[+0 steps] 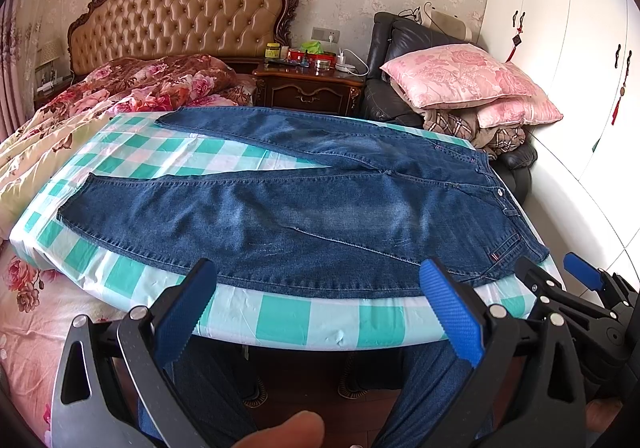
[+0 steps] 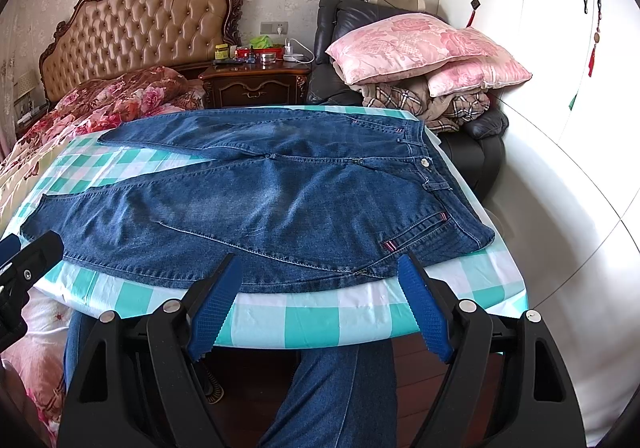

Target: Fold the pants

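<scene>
A pair of blue jeans (image 1: 304,208) lies flat and spread on a table with a green and white checked cloth (image 1: 280,316). The waist is at the right, the two legs run left and are parted. My left gripper (image 1: 320,272) is open and empty, held before the table's near edge at the near leg. My right gripper (image 2: 320,268) is open and empty, before the near edge by the hip and pocket of the jeans (image 2: 280,208). The right gripper also shows at the right of the left wrist view (image 1: 560,268).
A bed with floral quilt (image 1: 100,108) lies left of the table. A dark nightstand (image 1: 308,88) with small items stands behind. An armchair with pink pillows (image 1: 460,76) is at back right. White wardrobe (image 1: 560,28) at right. The person's legs (image 2: 332,388) are under the table edge.
</scene>
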A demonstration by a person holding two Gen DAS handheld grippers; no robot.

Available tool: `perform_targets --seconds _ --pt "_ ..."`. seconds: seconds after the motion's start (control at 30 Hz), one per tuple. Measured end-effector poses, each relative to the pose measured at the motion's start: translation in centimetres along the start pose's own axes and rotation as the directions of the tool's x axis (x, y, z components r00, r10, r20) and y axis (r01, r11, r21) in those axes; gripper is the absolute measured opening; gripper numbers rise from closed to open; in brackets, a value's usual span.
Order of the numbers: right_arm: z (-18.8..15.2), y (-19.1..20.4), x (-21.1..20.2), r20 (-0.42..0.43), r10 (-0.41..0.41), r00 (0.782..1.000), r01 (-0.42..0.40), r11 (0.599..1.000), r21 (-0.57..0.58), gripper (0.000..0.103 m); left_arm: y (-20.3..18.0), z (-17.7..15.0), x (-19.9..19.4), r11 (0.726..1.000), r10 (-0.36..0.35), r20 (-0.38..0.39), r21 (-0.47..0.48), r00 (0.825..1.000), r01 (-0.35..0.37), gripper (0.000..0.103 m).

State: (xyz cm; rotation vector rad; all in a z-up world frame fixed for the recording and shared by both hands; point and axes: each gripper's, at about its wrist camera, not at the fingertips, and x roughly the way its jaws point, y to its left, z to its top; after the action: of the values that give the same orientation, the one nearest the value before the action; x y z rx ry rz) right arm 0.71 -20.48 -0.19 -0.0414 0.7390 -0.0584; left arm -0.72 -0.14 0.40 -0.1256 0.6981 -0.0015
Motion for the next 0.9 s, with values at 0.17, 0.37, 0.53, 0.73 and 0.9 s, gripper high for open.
perform_targets --seconds 0.17,0.37,0.53,0.73,0.9 --pt "0.0 0.0 0.0 0.0 0.0 1.0 0.0 1.0 0.001 0.077 0.0 0.0 0.0 1.0 0.0 0.0 0.0 1.0 0.0 0.101" --pt "0.0 0.1 0.0 0.0 -0.001 1.0 0.001 1.0 -0.001 0.077 0.1 0.0 0.0 1.0 0.0 0.0 0.0 1.0 0.0 0.101" --pt "-0.1 0.1 0.0 -0.001 -0.001 1.0 0.001 1.0 0.0 0.077 0.1 0.0 0.0 1.0 -0.001 0.0 -0.001 1.0 0.001 0.101" --pt "-0.2 -1.1 1.0 -0.038 0.06 0.997 -0.058 0.997 0.049 0.078 0.1 -0.1 0.6 1.0 -0.022 -0.014 -0.018 1.0 0.021 0.101" --pt "2.5 -6.3 5.4 -0.088 0.095 0.992 -0.078 0.981 0.175 0.078 1.0 -0.8 3.6 0.998 -0.054 -0.07 -0.039 0.996 0.052 0.101"
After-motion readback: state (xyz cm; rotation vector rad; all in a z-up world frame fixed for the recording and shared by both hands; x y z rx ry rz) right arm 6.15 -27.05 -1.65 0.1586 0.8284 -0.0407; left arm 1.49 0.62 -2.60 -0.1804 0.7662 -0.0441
